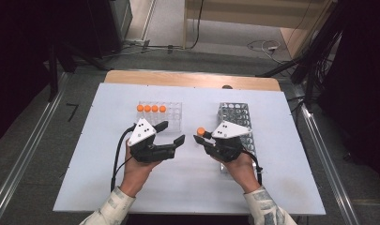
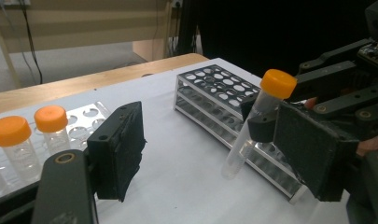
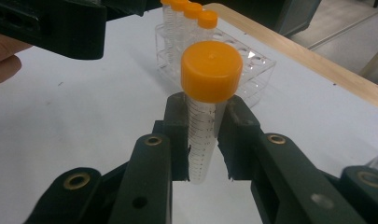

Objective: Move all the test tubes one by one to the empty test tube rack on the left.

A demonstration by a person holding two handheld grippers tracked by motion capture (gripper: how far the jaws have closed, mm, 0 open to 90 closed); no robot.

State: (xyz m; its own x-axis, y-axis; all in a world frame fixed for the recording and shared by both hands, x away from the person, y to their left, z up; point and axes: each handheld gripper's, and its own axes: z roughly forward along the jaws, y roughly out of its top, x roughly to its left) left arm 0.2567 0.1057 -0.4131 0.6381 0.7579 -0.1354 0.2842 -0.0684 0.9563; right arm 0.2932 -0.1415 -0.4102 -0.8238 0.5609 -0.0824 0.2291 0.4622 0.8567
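Tube [image 3: 203,135]: clear plastic, printed scale on the wall, orange screw cap [image 3: 211,70]. Clamped just under the cap between both pads of right gripper [image 3: 203,140], upright with a slight lean, lower end hanging free above white table [image 1: 187,183] between the two racks.

Right gripper: jaws closed on the tube; held in the person's right hand, seen in high view [image 1: 202,135] beside the metal rack.

Left gripper [image 2: 214,144]: jaws spread wide, nothing between them, facing the tube from close by without touching it.

Metal rack [image 1: 237,123]: many round holes, all empty as far as visible, on the right half of the table, just beside the right gripper.

Clear rack [image 1: 165,114]: on the left half, four orange-capped tubes [image 1: 151,108] in its far row, remaining holes empty.

Step in hand, as judged: carrying the tube across to the metal rack, or handing it to the left gripper; not certain which.

Handling notes for seating it well:
- Square the tube to vertical before lowering.
- Line the rounded tip over one hole; check against the left gripper view.
- Lower slowly; release only once the rack bears the weight.
- Keep grip firm but light; smooth wall likely to slip or pivot.
- Keep left gripper clear of the path.
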